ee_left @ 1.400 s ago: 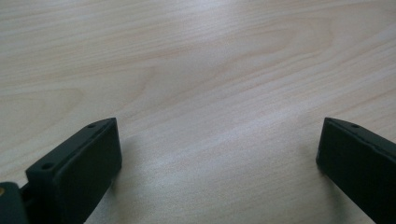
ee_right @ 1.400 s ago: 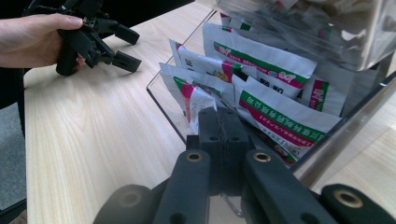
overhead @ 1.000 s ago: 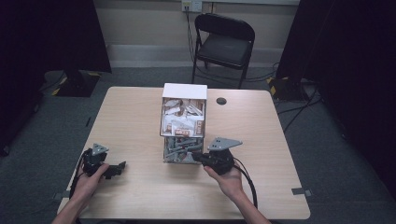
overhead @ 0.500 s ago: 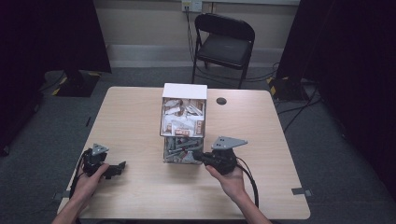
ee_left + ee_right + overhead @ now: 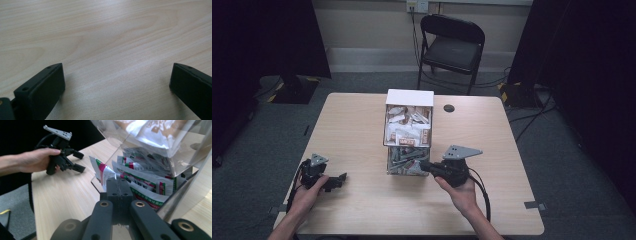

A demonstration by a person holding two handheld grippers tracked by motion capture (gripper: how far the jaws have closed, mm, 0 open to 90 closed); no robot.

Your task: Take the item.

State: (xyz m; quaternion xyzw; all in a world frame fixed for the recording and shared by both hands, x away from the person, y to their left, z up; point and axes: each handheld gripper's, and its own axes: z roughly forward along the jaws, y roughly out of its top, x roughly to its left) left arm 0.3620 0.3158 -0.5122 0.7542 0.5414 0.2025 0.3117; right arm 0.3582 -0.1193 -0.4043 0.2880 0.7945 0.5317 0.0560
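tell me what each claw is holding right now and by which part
Nothing is held. The right claw is shut at the green-and-white sachets in the clear plastic dispenser's lower tray; the left claw rests open on the wooden table.

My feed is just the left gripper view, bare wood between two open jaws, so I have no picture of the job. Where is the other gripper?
Observer: The right gripper is at the lower opening of a clear two-tier box that stands mid-table.
Operator: Are its jaws open?
Observer: No, they are shut, with the tips at the edge of a green-and-red sachet. Whether it is pinched I cannot tell.
Operator: And where does my left gripper sit?
Observer: The left gripper rests on the table near its left edge, well apart from the box.
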